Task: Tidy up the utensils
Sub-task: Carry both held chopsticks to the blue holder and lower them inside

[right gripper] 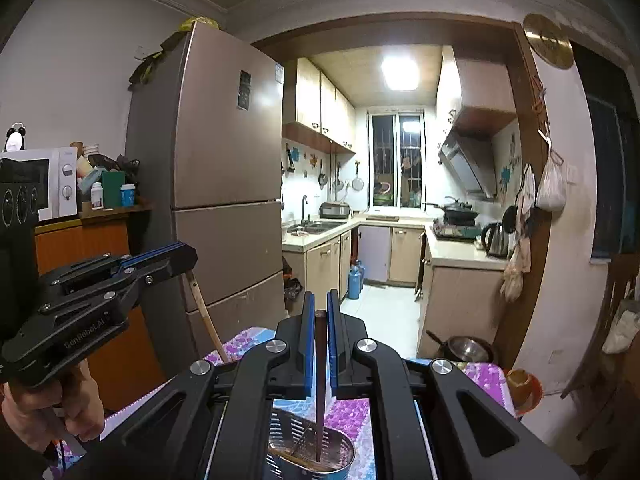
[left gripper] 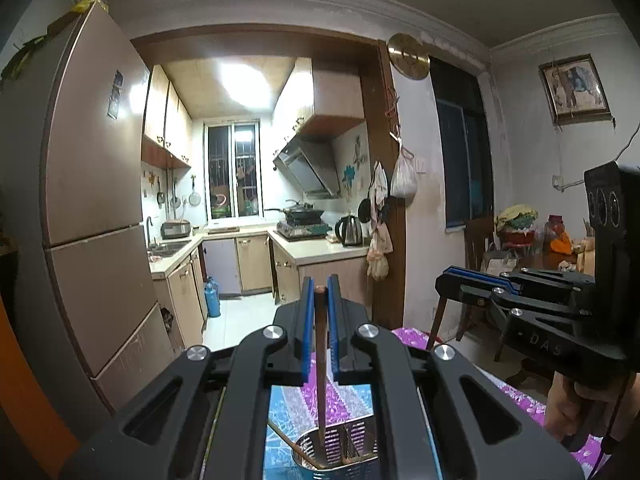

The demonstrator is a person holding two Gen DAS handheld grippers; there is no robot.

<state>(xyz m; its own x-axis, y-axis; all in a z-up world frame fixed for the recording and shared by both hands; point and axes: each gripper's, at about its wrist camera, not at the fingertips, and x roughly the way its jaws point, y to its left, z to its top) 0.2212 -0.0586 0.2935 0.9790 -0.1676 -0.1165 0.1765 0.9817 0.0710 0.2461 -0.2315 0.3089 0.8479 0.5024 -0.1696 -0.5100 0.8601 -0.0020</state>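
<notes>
Your left gripper (left gripper: 319,300) is clamped on one brown chopstick (left gripper: 321,360), your right gripper (right gripper: 319,312) on a second, darker chopstick (right gripper: 320,380). Both hang upright, tips inside the single perforated metal utensil holder (right gripper: 312,456) on the floral tablecloth (right gripper: 348,412).

A lived-in home: far off, a narrow kitchen with range hood (right gripper: 468,164), kettle (right gripper: 495,239) and sink (right gripper: 316,226); nearer, a tall fridge (right gripper: 224,184), microwave (right gripper: 48,182) left, framed picture (left gripper: 574,88) right.

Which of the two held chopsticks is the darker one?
The right gripper holds the dark brown chopstick; the left gripper's chopstick is lighter, reddish-brown.
</notes>
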